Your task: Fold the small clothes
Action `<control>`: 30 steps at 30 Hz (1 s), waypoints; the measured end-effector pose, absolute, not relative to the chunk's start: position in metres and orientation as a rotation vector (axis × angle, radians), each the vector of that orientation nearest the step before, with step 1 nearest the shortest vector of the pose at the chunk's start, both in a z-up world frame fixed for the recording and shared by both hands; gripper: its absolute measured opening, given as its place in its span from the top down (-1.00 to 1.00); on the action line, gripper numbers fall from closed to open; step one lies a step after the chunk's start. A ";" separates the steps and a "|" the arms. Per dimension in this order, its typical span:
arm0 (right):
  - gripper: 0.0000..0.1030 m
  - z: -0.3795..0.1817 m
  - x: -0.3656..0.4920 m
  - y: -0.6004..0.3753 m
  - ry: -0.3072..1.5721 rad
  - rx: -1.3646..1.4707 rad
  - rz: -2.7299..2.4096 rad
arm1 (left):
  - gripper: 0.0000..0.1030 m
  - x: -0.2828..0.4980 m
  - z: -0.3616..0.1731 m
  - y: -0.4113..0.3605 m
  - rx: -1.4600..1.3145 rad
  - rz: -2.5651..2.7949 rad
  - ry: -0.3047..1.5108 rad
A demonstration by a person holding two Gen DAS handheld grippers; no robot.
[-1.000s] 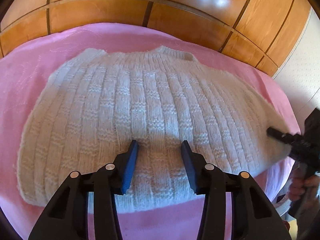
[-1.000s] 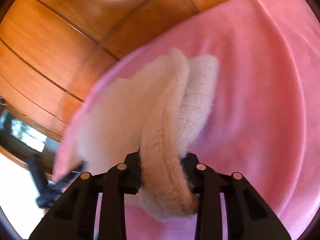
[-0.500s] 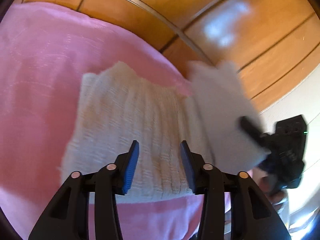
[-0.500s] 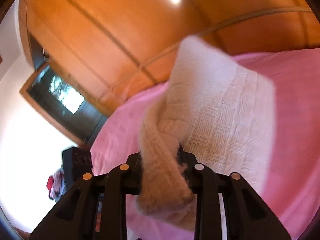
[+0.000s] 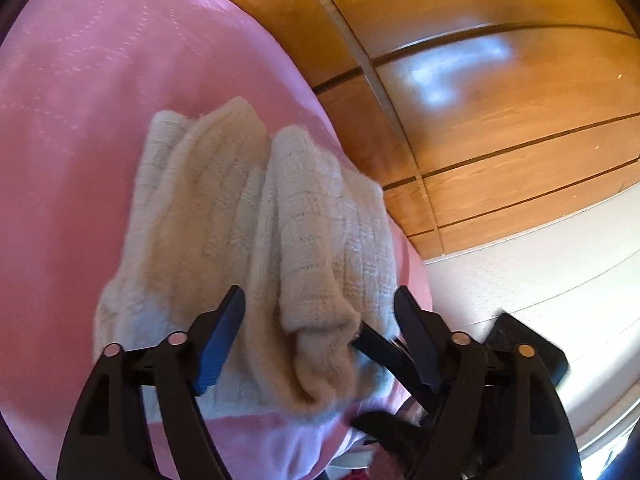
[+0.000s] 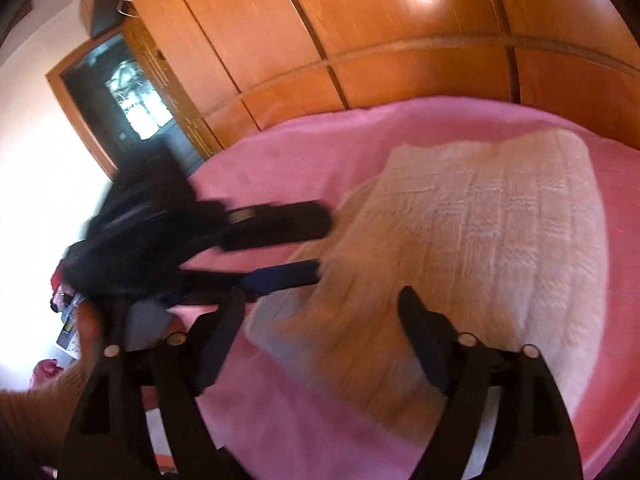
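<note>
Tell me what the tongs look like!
The left tongs are black plastic with two long pointed fingers, blue pads inside, and small round silver bolts on the arms. The right tongs match: black, angular, with the same shiny bolts. At the right view's edge shows a ribbed tan sleeve.

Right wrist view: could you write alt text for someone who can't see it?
A cream knitted sweater, partly folded, lies on a pink blanket, seen between the open fingers of the right hand-held gripper. At left, blurred, the left hand-held gripper reaches toward the sweater's edge, its fingers apart. Wooden wardrobe panels fill the background.
</note>
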State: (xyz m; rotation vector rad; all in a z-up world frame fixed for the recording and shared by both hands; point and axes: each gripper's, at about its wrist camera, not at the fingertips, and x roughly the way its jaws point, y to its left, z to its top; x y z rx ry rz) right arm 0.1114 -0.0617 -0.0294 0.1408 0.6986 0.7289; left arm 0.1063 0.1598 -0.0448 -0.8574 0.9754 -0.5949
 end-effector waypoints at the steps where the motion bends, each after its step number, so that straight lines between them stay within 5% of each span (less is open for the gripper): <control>1: -0.62 -0.027 0.105 -0.070 0.688 0.160 0.727 | -0.51 0.109 -0.045 0.159 -0.843 -0.584 0.990; 7: -0.70 -0.025 0.070 -0.151 0.633 0.292 0.593 | -0.50 0.132 -0.050 0.136 -0.789 -0.546 1.070; 11: -0.69 -0.046 0.074 -0.201 0.659 0.365 0.426 | 0.54 0.137 -0.037 0.118 -0.633 -0.491 1.042; 13: -0.60 -0.053 0.082 -0.211 0.677 0.390 0.393 | 0.62 0.134 -0.024 0.118 -0.581 -0.479 0.996; 19: -0.48 -0.042 0.083 -0.186 0.647 0.341 0.464 | 0.65 0.108 0.024 0.149 -0.480 -0.425 0.839; 27: -0.53 -0.096 0.096 -0.123 0.807 0.190 0.441 | 0.62 0.099 -0.043 0.181 -0.402 -0.250 0.984; 30: -0.56 -0.090 0.095 -0.136 0.837 0.222 0.466 | 0.37 0.090 -0.032 0.179 -0.370 -0.216 0.942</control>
